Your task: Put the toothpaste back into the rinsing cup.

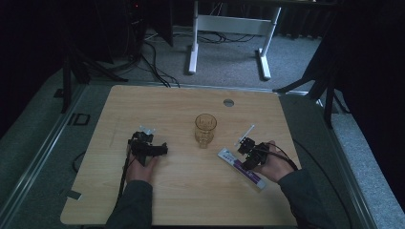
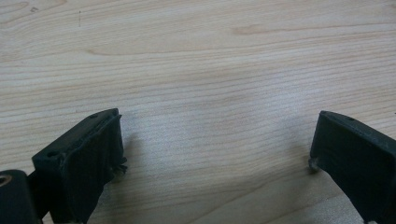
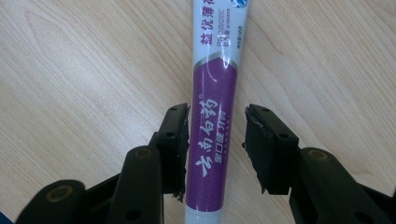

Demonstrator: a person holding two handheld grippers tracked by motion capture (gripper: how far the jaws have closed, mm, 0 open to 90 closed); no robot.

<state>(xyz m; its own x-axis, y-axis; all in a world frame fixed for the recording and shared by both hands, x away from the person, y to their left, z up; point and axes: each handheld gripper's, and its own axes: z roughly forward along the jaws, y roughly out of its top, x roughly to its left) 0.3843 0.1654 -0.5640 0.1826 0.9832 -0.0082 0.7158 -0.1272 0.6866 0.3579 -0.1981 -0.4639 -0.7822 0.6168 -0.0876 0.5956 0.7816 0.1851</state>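
Purple-and-white toothpaste tube [image 3: 212,126] lay flat at table's [image 1: 181,191] right, long axis running between right gripper's [image 3: 215,140] 2 parted jaws — unclamped. Left gripper [image 2: 215,154] — open, well apart at left.

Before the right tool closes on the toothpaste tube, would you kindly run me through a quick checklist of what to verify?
1. Toothpaste tube lies between the right tool's jaws: ok.
2. Tube centred in the gap: not ok, it sits against the left jaw, with space at the right one.
3. Pads pressing on the tube: not ok, jaws not yet closed on it.
4. Tube flat on the table: ok.
5. Glass cup apart from the tube: ok.
6. Left tool open, nothing between its jaws: ok.
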